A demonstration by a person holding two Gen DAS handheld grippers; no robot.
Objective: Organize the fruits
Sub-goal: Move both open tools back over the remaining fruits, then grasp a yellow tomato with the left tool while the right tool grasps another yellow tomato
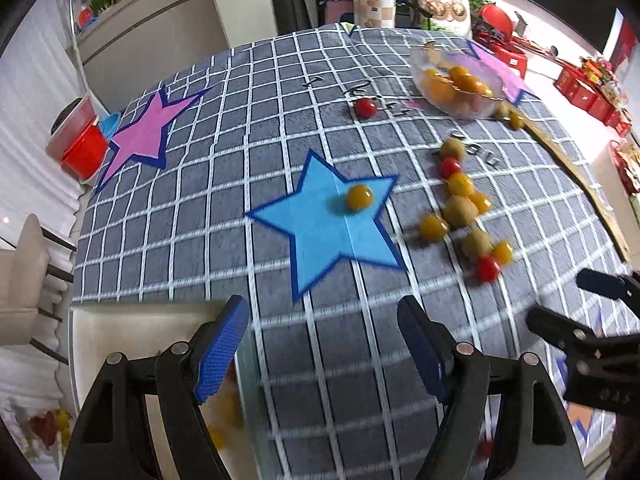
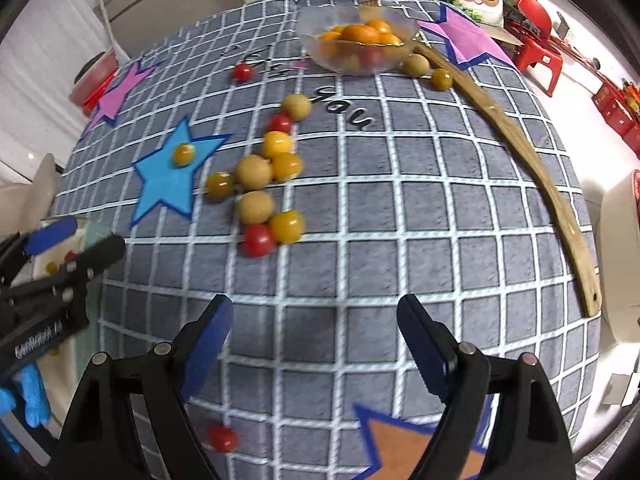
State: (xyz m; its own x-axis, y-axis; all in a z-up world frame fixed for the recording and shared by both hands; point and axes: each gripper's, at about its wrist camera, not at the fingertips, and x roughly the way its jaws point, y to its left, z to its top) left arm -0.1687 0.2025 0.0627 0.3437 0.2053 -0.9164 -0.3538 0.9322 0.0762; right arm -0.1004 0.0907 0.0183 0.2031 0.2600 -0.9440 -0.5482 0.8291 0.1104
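A cluster of yellow, red and tan-green small fruits lies mid-table; it also shows in the left wrist view. One yellow fruit sits on the blue star. A lone red tomato lies farther back. A glass bowl holds orange fruits. A red tomato lies near my right gripper, which is open and empty. My left gripper is open and empty, partly over a white tray holding blurred fruits.
A long wooden stick lies along the table's right side. Two fruits sit beside the bowl. Pink stars and an orange star mark the checked cloth. A red bucket stands off the left edge.
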